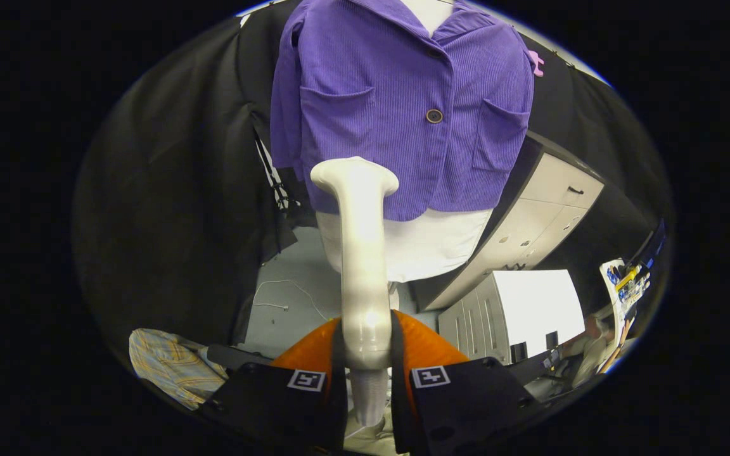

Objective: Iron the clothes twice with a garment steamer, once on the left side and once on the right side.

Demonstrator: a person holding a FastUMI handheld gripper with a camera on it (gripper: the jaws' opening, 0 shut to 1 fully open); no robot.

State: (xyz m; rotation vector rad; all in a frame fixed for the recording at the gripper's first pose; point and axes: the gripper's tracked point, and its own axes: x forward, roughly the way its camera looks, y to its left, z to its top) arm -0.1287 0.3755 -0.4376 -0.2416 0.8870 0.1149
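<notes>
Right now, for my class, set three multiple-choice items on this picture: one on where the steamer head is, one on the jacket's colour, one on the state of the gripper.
1. Where is the head of the white plastic garment steamer?
A. in front of the jacket's lower hem
B. on the floor
C. inside a cabinet drawer

2. What colour is the ribbed jacket on the white mannequin torso?
A. green
B. purple
C. red

3. What are the fingers of the orange and black gripper doing?
A. spread wide, holding nothing
B. pinching the jacket's sleeve
C. closed on the steamer's handle

Answers: 1 A, the head stands before the hem, near its left pocket; contact cannot be told. 2 B, the ribbed cloth is purple throughout. 3 C, both fingers press the white handle between them.
</notes>
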